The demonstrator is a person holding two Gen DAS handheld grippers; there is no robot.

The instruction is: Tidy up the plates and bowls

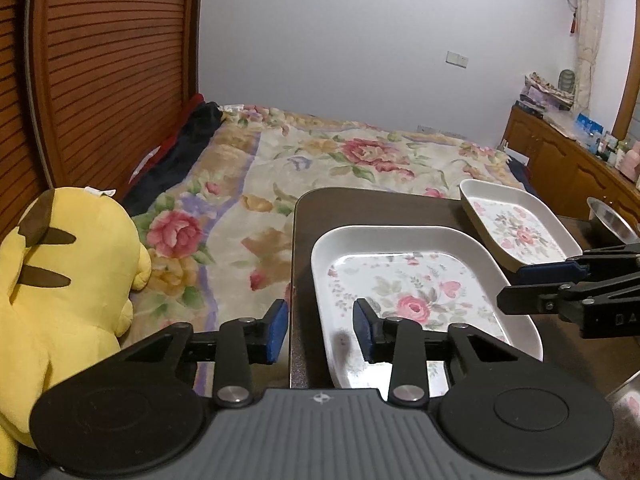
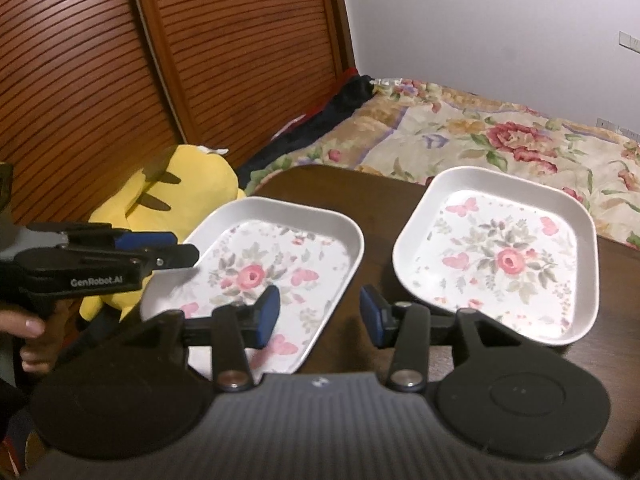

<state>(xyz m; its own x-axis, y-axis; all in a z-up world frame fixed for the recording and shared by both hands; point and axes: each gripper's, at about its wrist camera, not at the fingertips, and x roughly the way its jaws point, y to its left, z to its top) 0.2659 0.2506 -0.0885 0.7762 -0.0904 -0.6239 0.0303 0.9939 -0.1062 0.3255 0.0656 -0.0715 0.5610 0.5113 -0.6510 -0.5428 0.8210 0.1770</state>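
Now two rectangular floral plates sit on a dark brown table (image 2: 352, 196), well apart from each other, with a bare strip of tabletop between them.

From the right wrist camera, the left plate (image 2: 280, 264) lies at about 10 o'clock and the right plate (image 2: 500, 256) at about 1 o'clock. The right gripper (image 2: 318, 316) hovers over the bare strip, fingers spread wide and holding nothing; its left pad overlaps the left plate's near right rim in the view, though contact cannot be told.

From the left wrist camera, the left gripper (image 1: 320, 330) straddles the left plate's (image 1: 404, 292) left rim at the table's left edge, fingers wide apart with nothing clamped; one finger is inside the plate, the other outside over the table edge. The right plate (image 1: 516, 224) sits at 2 o'clock, near the table's far edge.

A yellow plush toy (image 1: 68, 280) lies at 9 o'clock on the floral bedspread (image 1: 340, 152), which fills the space beyond the table. A metal bowl (image 1: 610, 216) shows at 3 o'clock, past the right plate.
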